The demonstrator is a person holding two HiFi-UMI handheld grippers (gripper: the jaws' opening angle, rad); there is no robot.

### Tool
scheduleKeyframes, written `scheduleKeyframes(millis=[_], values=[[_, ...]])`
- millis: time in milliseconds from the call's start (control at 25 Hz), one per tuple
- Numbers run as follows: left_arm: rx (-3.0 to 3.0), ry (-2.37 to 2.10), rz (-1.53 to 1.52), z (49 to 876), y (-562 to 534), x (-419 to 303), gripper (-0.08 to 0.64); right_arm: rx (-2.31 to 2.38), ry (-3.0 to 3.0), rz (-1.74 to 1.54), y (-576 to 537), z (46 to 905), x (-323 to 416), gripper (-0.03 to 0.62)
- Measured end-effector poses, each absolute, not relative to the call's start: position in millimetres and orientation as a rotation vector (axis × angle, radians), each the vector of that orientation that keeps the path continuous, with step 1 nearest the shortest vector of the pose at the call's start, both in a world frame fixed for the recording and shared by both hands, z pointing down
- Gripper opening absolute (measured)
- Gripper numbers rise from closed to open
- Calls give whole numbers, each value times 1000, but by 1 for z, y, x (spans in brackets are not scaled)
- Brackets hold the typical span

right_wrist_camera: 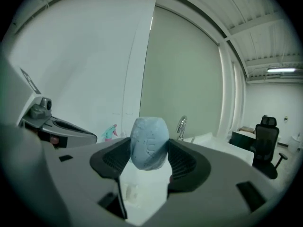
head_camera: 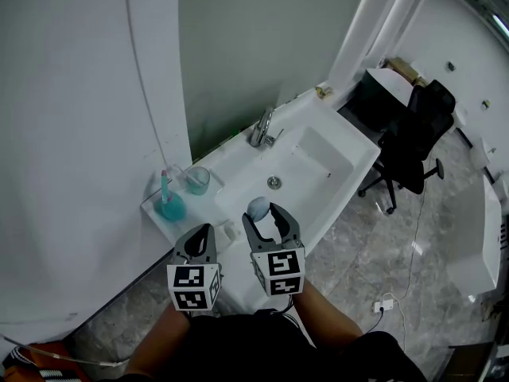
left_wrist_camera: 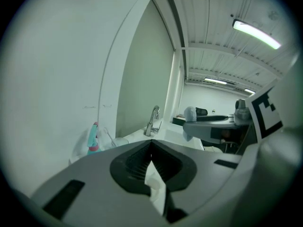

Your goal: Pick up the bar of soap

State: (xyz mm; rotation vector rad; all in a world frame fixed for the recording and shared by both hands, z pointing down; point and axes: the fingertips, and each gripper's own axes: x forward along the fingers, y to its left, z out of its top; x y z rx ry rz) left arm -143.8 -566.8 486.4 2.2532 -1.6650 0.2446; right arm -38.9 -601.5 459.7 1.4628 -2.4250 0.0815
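The bar of soap [head_camera: 256,207] is a pale blue oval, held up above the front rim of the white sink [head_camera: 334,161]. My right gripper [head_camera: 262,213] is shut on it, and in the right gripper view the soap [right_wrist_camera: 149,143] stands upright, pinched at its sides by the dark pads [right_wrist_camera: 182,160]. My left gripper [head_camera: 207,231] hangs just to the left of it, shut with nothing in it. In the left gripper view the jaws meet at the tip of the left gripper [left_wrist_camera: 151,144], and the soap [left_wrist_camera: 190,113] shows off to the right.
A chrome faucet [head_camera: 262,126] stands at the back of the sink, with the drain [head_camera: 274,183] in the basin. On the left ledge stand a glass [head_camera: 197,180] and a teal bottle [head_camera: 169,205]. A black office chair [head_camera: 413,138] sits to the right. A wall rises behind the sink.
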Motion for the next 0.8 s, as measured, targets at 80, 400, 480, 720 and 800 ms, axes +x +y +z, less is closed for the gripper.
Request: scheduleKeyframes(millis=[80, 400, 480, 720, 800], values=[[2265, -1666, 229, 482, -569, -142, 8, 1488, -2417, 111, -600, 463, -37, 255], [2303, -1692, 199, 467, -571, -139, 8, 1560, -2407, 174, -603, 466, -31, 255], [2297, -1695, 197, 467, -571, -138, 8, 1566, -2409, 178, -603, 465, -29, 255], [2282, -1709, 193, 466, -567, -138, 8, 1522, -2432, 170, -598, 465, -33, 255], [2281, -1715, 193, 465, -564, -139, 8, 1509, -2445, 173, -595, 464, -36, 255]])
